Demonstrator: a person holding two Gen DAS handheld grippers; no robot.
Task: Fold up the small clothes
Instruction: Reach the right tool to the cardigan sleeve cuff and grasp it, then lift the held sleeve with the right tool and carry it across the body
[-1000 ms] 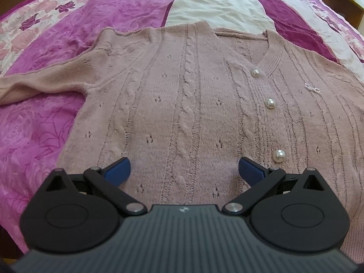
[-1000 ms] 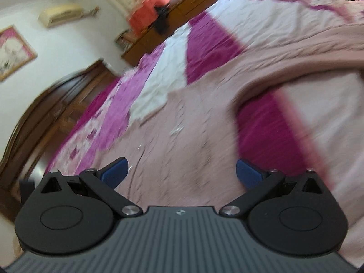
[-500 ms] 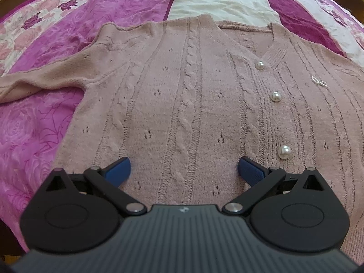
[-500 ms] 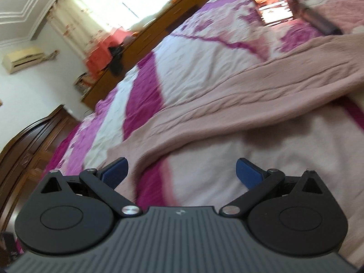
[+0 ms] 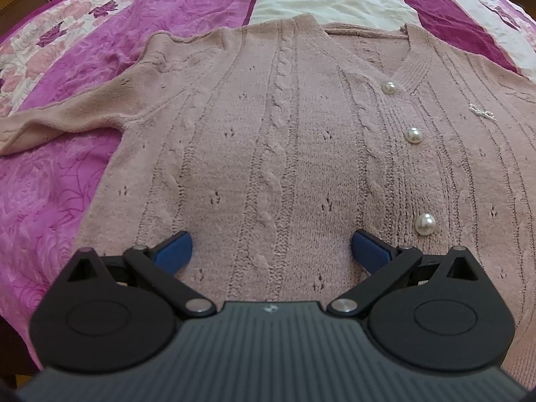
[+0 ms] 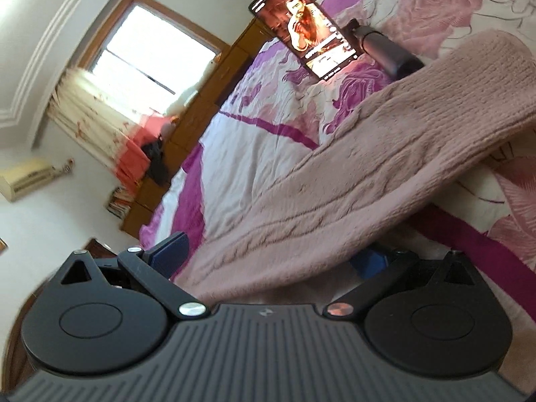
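Note:
A dusty-pink cable-knit cardigan (image 5: 268, 140) lies flat, front up, on the bed, with pearl buttons (image 5: 413, 135) down its placket. Its left sleeve (image 5: 67, 117) stretches off to the left. My left gripper (image 5: 271, 251) hovers low over the lower front of the cardigan, open, with nothing between its blue pads. In the right wrist view the camera is tilted and the other sleeve (image 6: 368, 167) runs diagonally toward me. My right gripper (image 6: 268, 254) is open, and the sleeve lies between its fingers, partly hiding the right pad.
A purple, pink and white floral bedspread (image 5: 50, 201) covers the bed. A lit phone (image 6: 305, 26) on a dark grey stand (image 6: 388, 48) sits on the bedspread (image 6: 254, 154) beyond the sleeve. Wooden cabinets, a window with curtains and an air conditioner stand behind.
My left gripper eased slightly toward the cardigan's neckline. My right gripper swung right along the garment and rolled, and the right sleeve now lies between its open fingers.

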